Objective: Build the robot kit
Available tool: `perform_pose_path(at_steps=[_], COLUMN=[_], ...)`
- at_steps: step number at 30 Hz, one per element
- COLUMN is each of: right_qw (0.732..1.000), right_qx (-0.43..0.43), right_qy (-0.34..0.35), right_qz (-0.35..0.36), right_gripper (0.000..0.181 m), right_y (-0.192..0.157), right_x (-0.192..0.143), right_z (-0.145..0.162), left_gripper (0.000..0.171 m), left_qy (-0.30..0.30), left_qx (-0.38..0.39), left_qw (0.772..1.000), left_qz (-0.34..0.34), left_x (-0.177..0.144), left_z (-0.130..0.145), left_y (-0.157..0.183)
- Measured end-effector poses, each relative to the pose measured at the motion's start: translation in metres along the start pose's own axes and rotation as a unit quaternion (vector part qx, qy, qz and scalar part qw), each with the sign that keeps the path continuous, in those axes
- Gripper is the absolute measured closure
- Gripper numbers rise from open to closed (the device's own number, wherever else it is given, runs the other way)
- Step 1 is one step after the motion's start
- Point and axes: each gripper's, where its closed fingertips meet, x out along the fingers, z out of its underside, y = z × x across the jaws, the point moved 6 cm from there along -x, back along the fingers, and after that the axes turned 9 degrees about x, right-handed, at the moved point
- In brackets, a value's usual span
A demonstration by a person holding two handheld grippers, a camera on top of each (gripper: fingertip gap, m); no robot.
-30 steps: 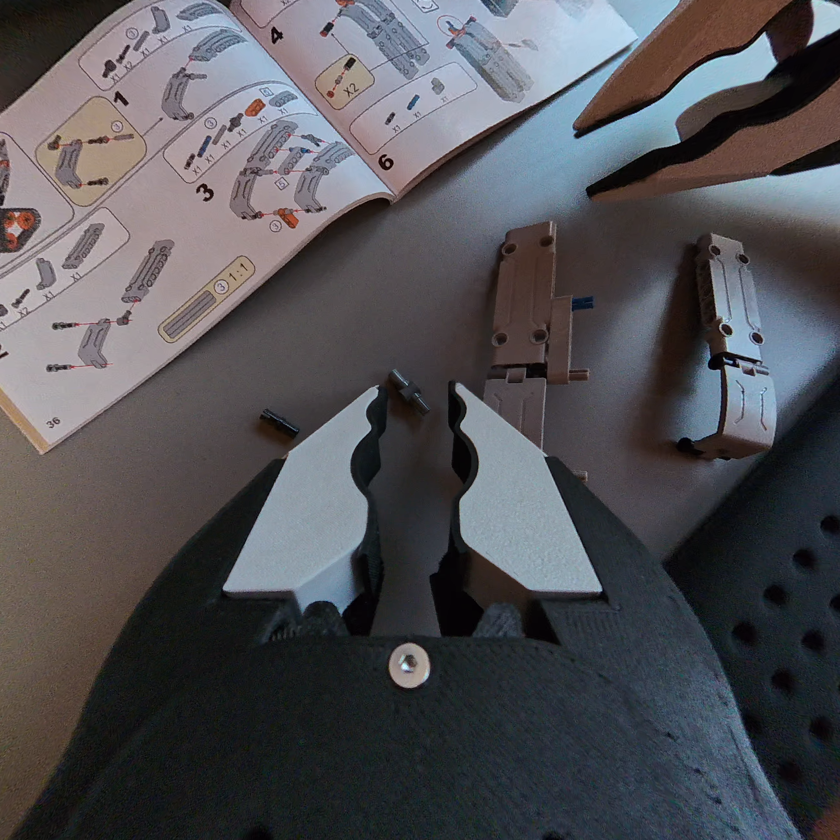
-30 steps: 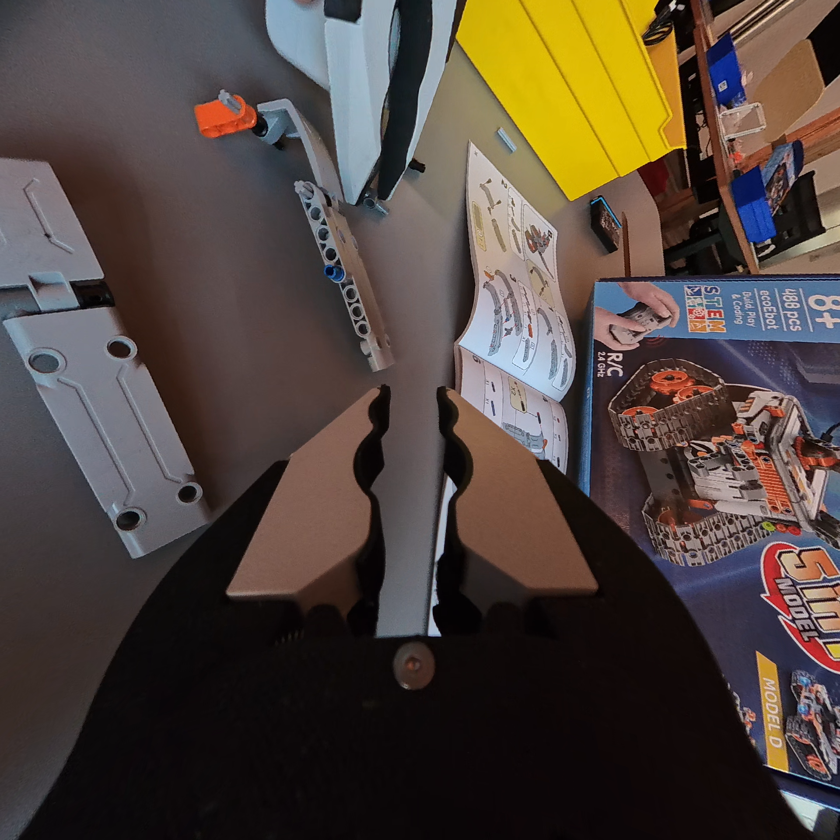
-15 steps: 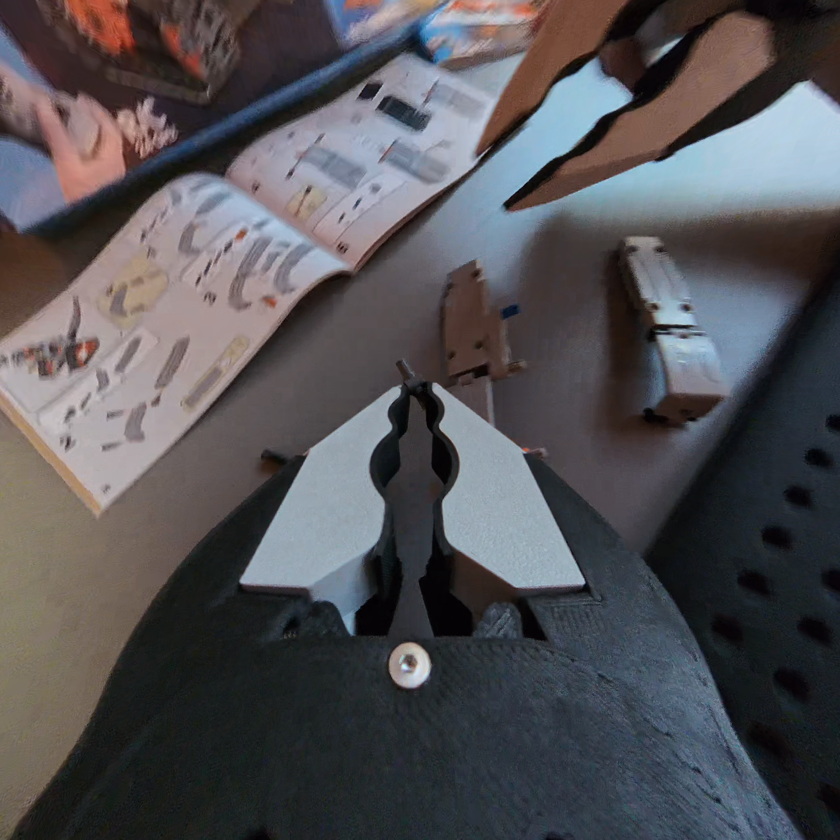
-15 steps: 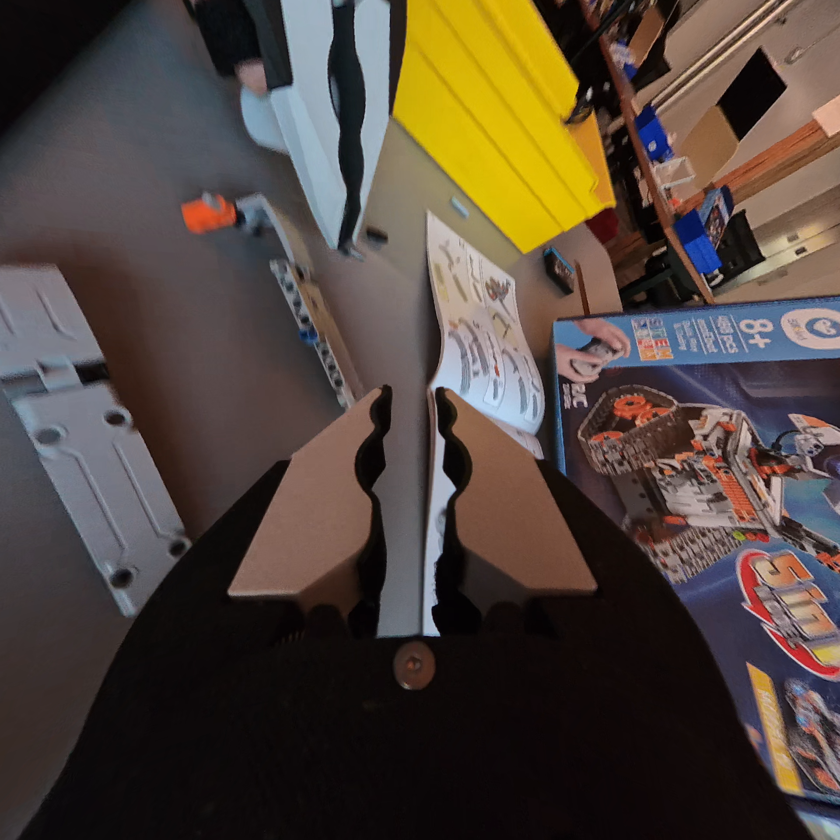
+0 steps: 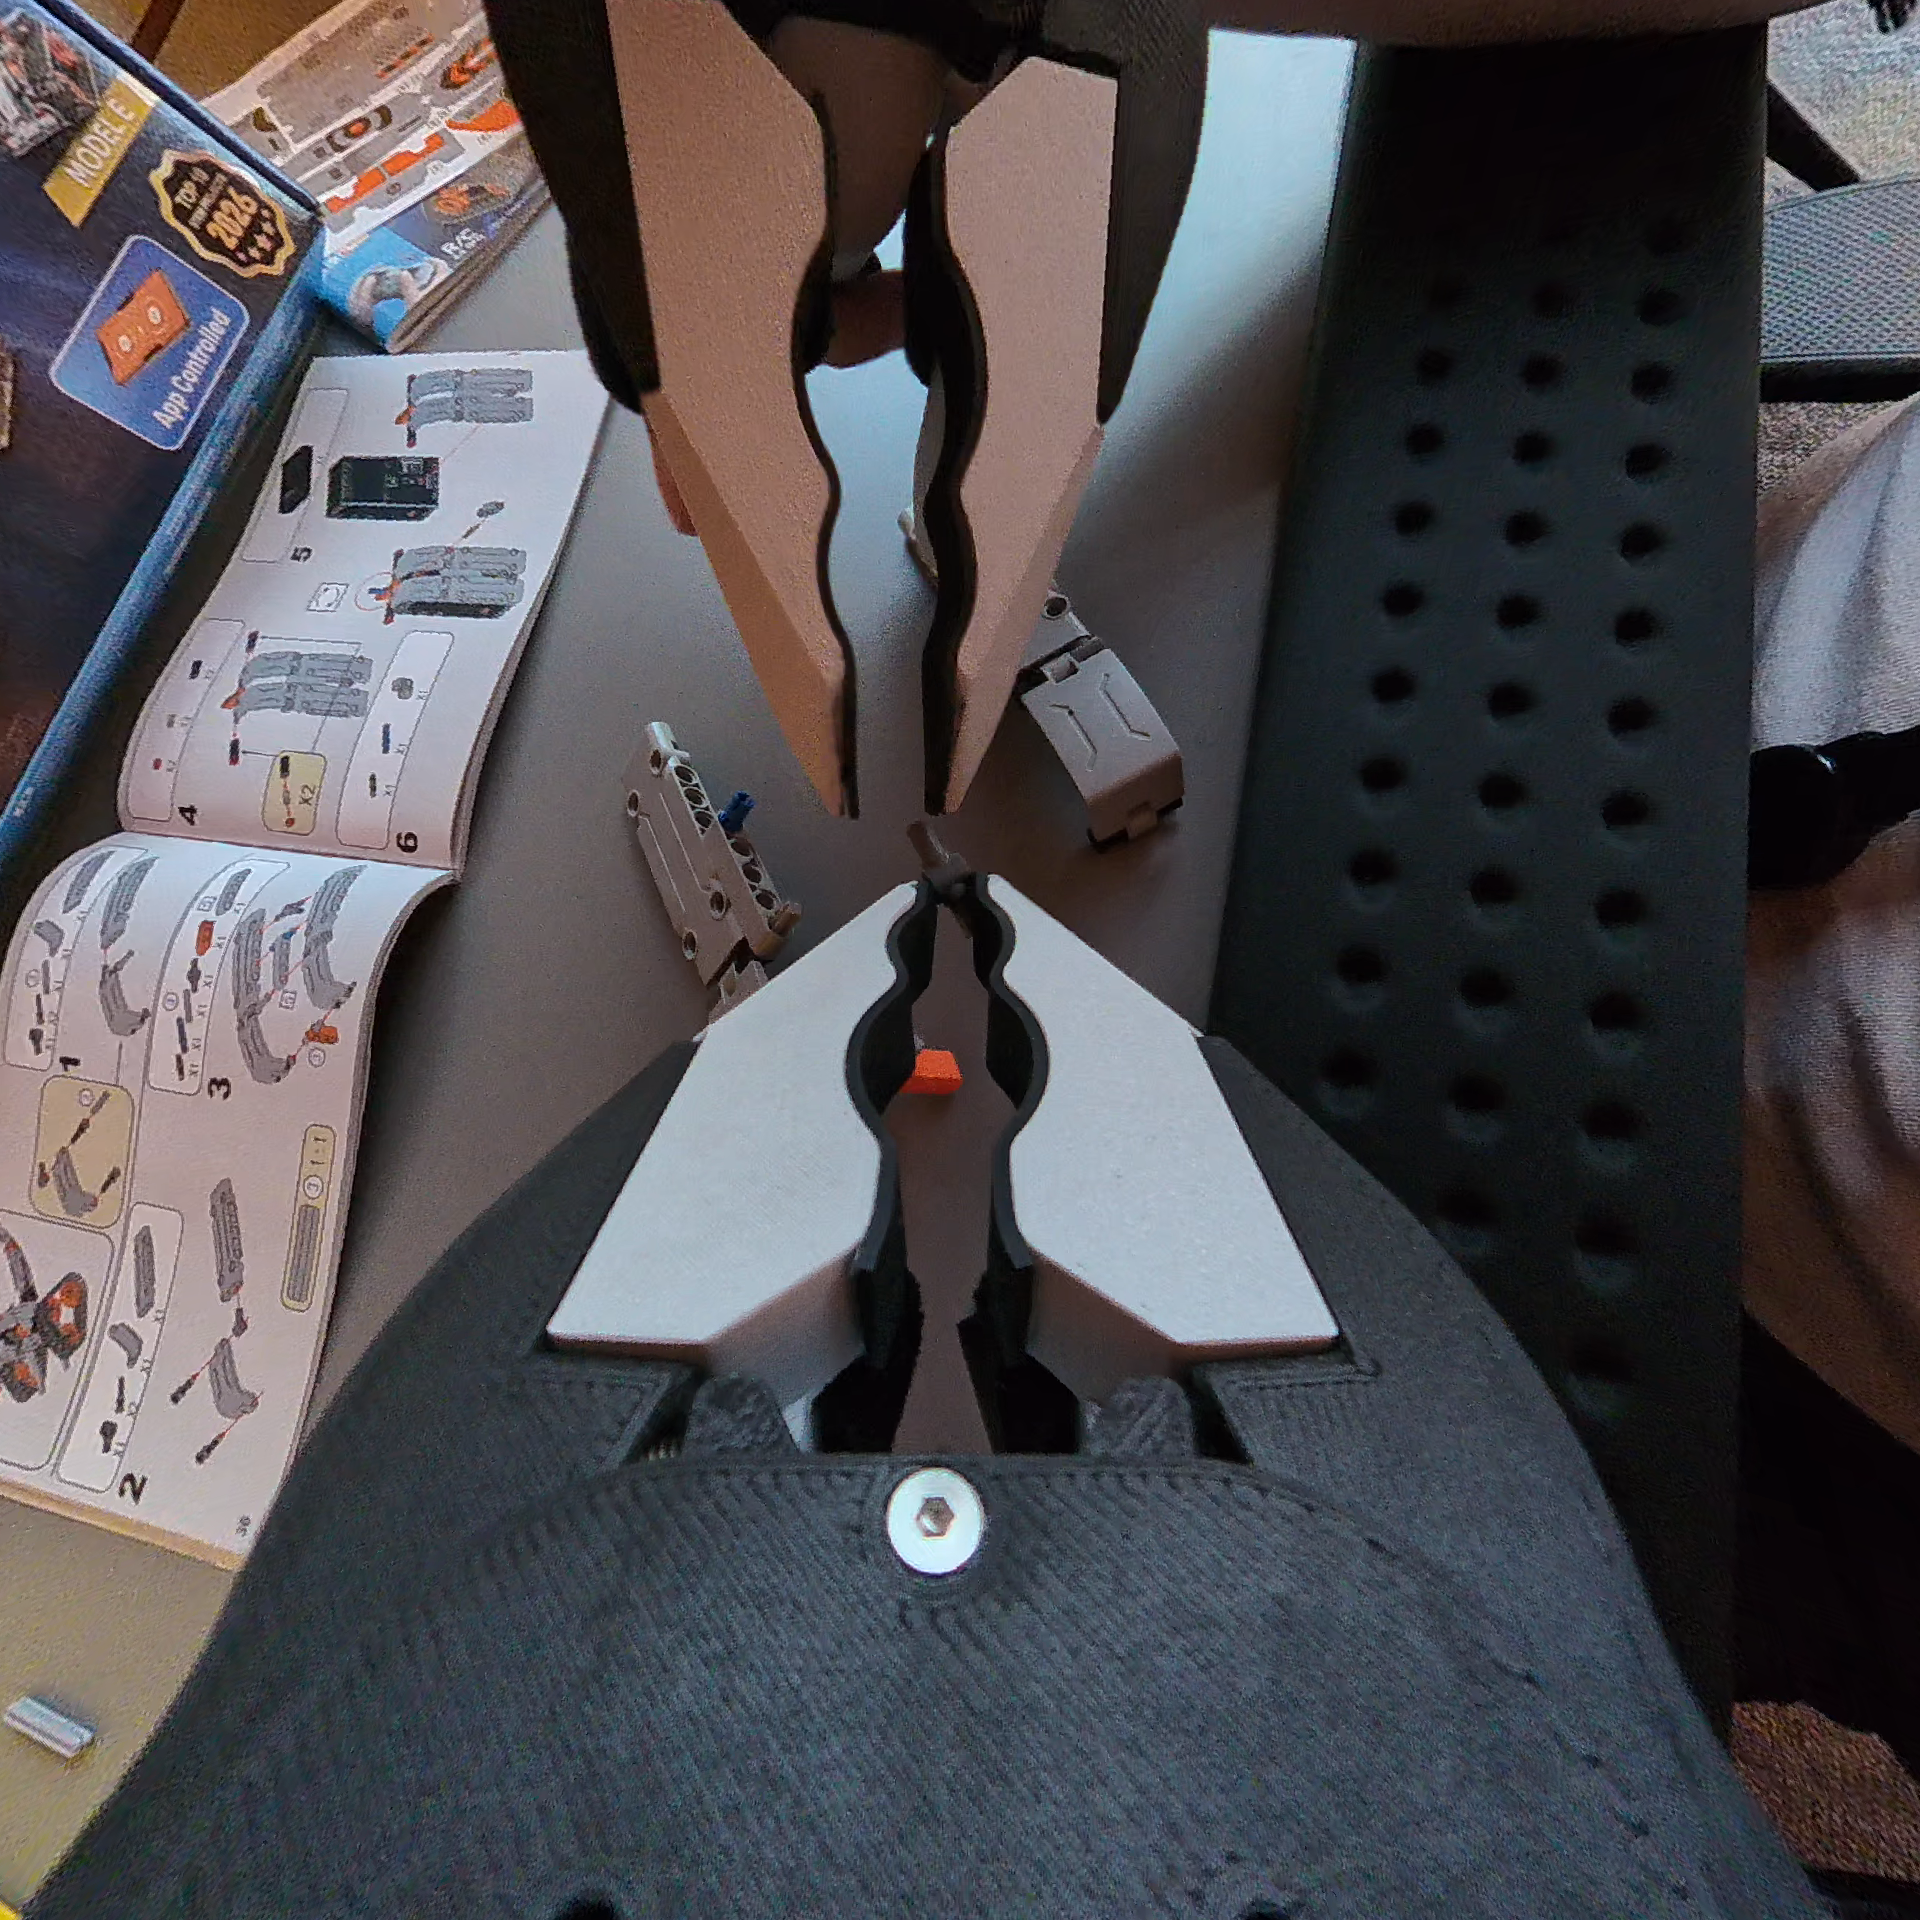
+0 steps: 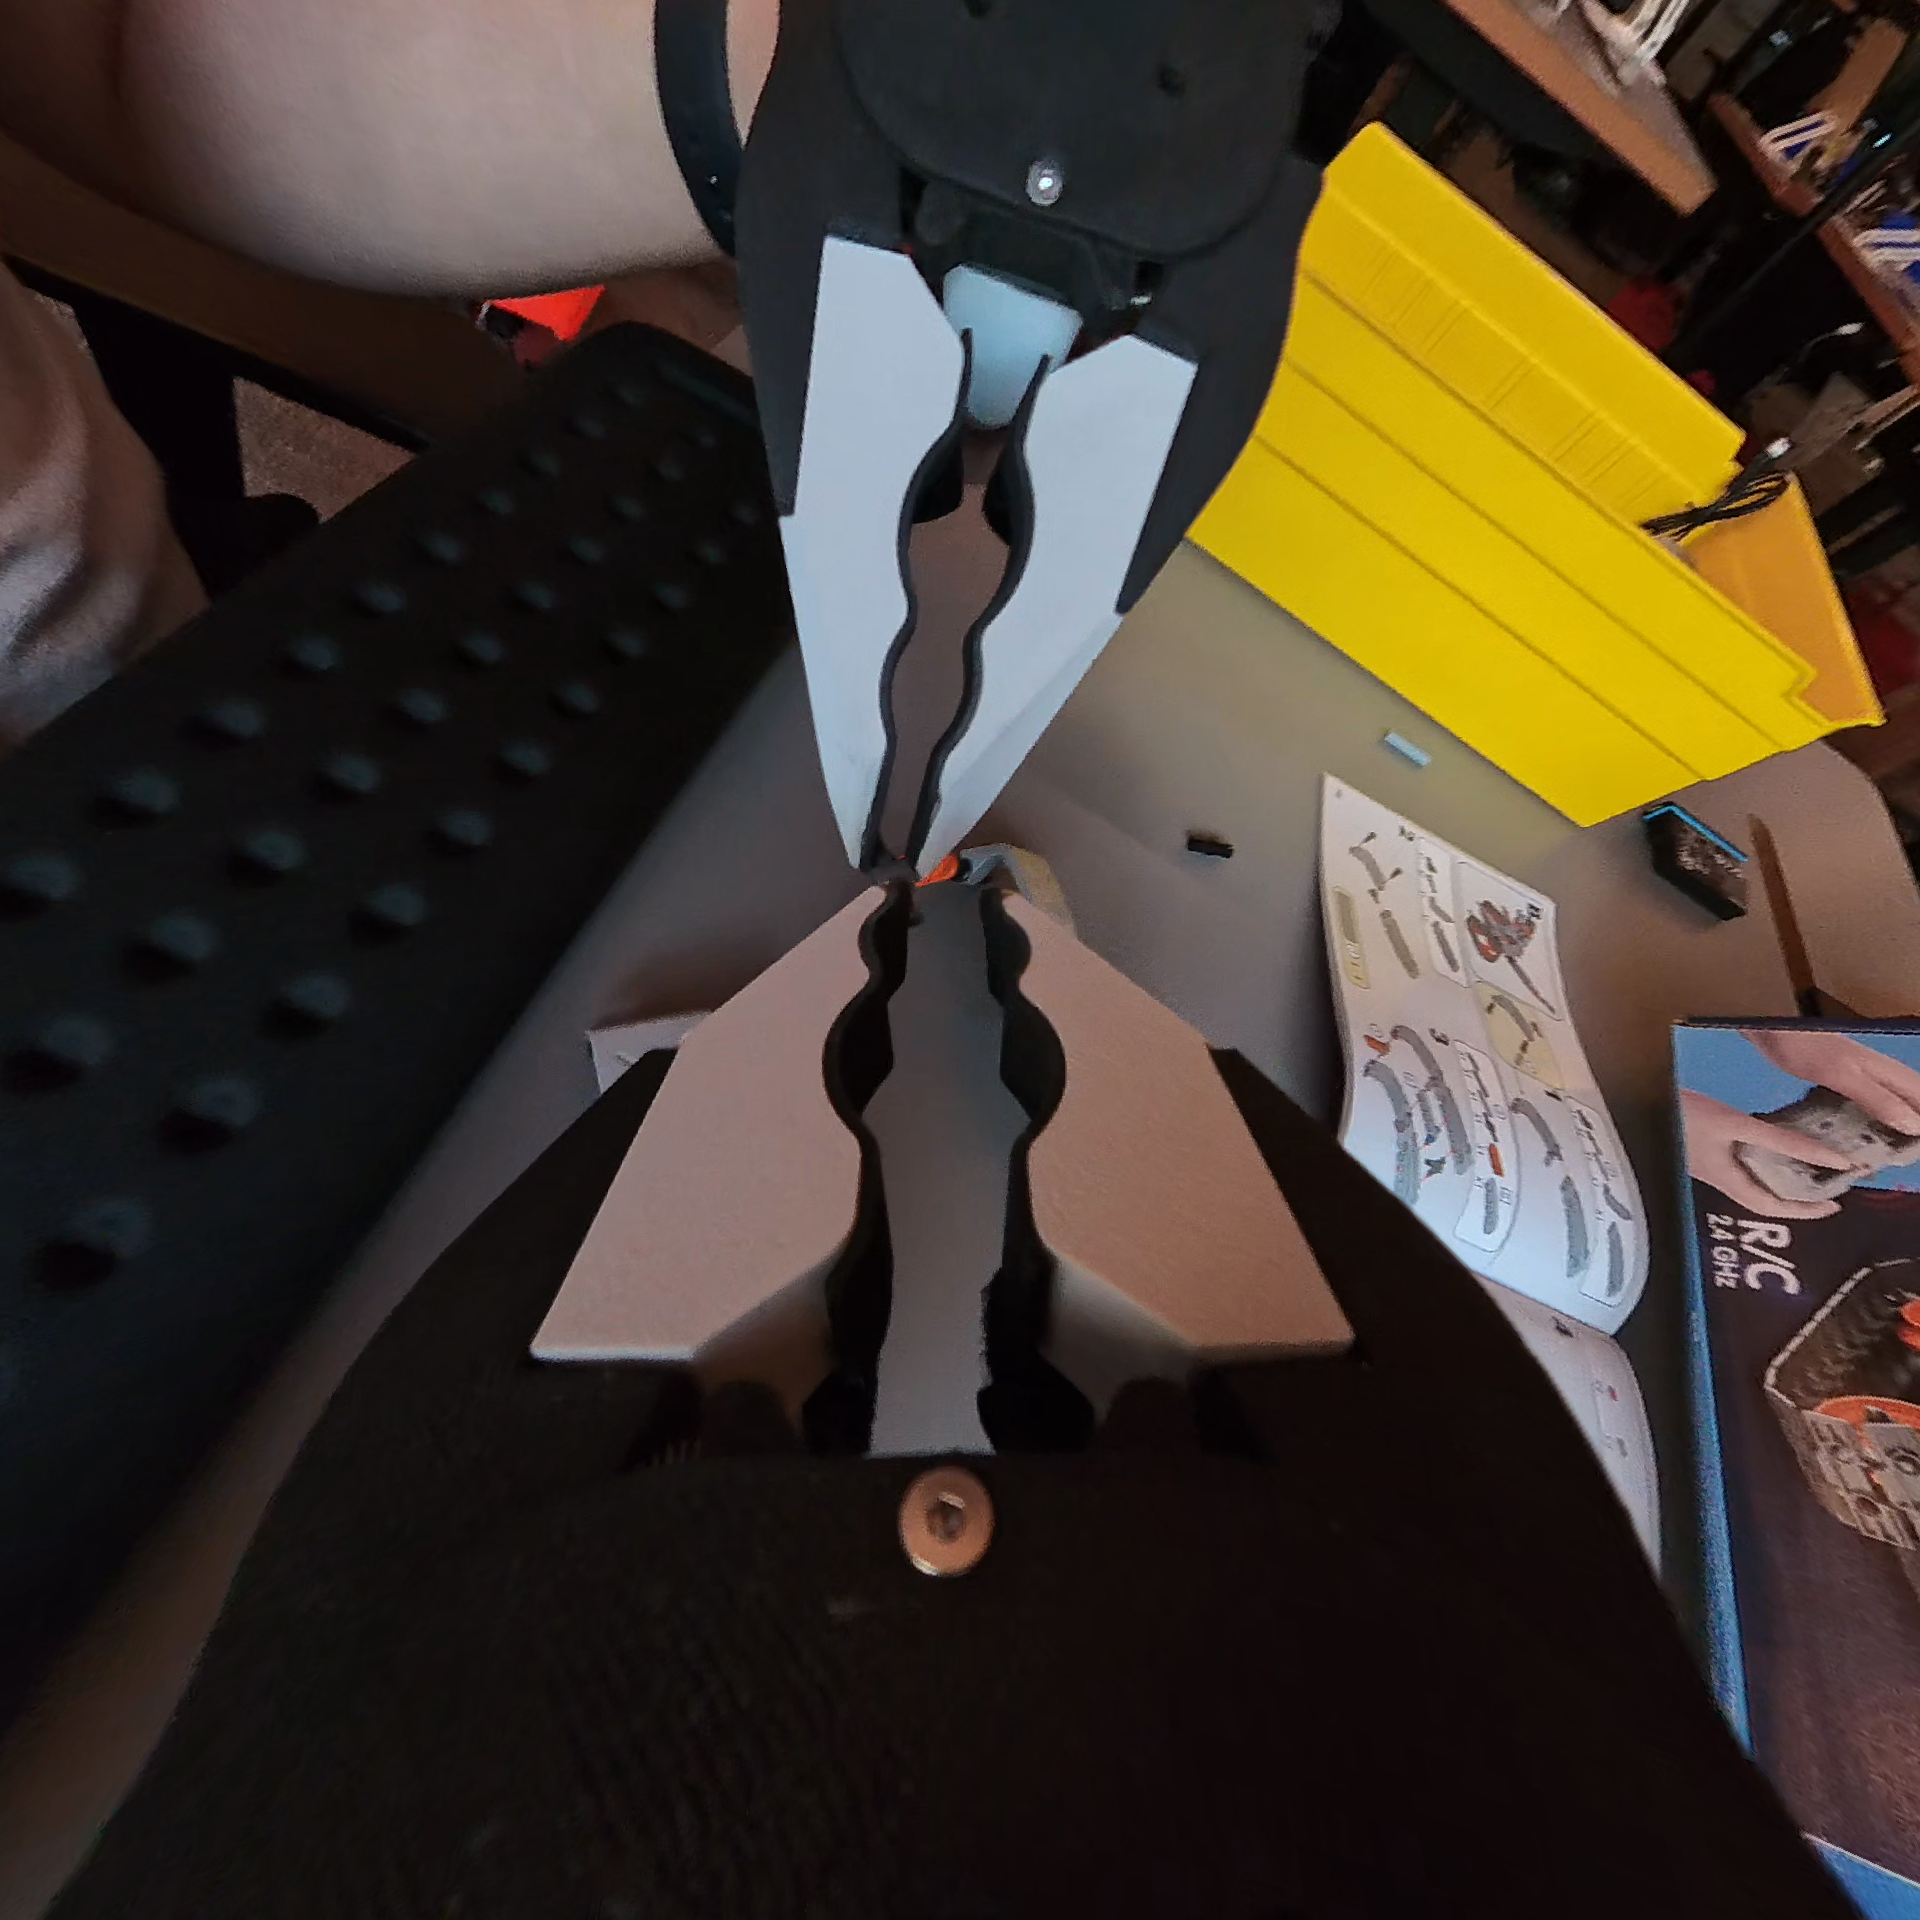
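Observation:
My left gripper is shut on a small grey pin, whose end sticks out past the fingertips, held above the grey table. My right gripper is slightly open and empty. The two grippers face each other tip to tip, almost touching; the right gripper hangs just beyond the pin in the left wrist view, and the left gripper shows in the right wrist view. An orange piece lies on the table below. A grey holed beam and a grey panel lie nearby.
An open instruction booklet and a blue toy box lie to the left. A black perforated chair stands at the table edge. Yellow bins, a black pin and a person's arm show in the right wrist view. Both grippers' tips are close together, under 4 cm apart. My left gripper's tips are some 5 centimeters from the orange piece.
My left gripper closed on the grey pin and lifted it off the table. Both grippers rose and turned to face each other tip to tip. The right gripper stayed slightly open.

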Motion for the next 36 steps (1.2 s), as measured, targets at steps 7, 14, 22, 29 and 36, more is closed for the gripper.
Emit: perform_pose_path(at_steps=[7,14,22,29,36], right_qw=[1.0,0.999,0.996,0.995,0.998], right_qx=[0.011,0.002,-0.008,0.002,0.029], right_qy=[-0.023,-0.025,-0.04,-0.051,-0.033], right_qz=[-0.018,-0.034,-0.082,-0.091,-0.054], right_gripper=[0.172,0.175,0.174,0.178,0.178], right_y=[-0.002,-0.009,-0.026,-0.029,-0.014], right_x=[-0.001,0.003,0.011,0.014,0.01], right_z=[0.006,0.004,-0.001,-0.001,-0.001], left_gripper=[0.166,0.166,0.166,0.166,0.166], left_qy=[-0.01,-0.017,-0.003,0.001,0.045], left_qx=[0.005,0.012,0.024,0.01,-0.04], left_qw=[1.0,0.999,0.998,0.998,0.998], left_qz=[0.009,0.026,0.05,0.058,0.017], left_x=[0.002,0.003,-0.001,-0.002,-0.005], left_z=[-0.002,-0.004,-0.004,-0.002,0.002], left_y=[-0.002,0.005,0.019,0.021,0.006])
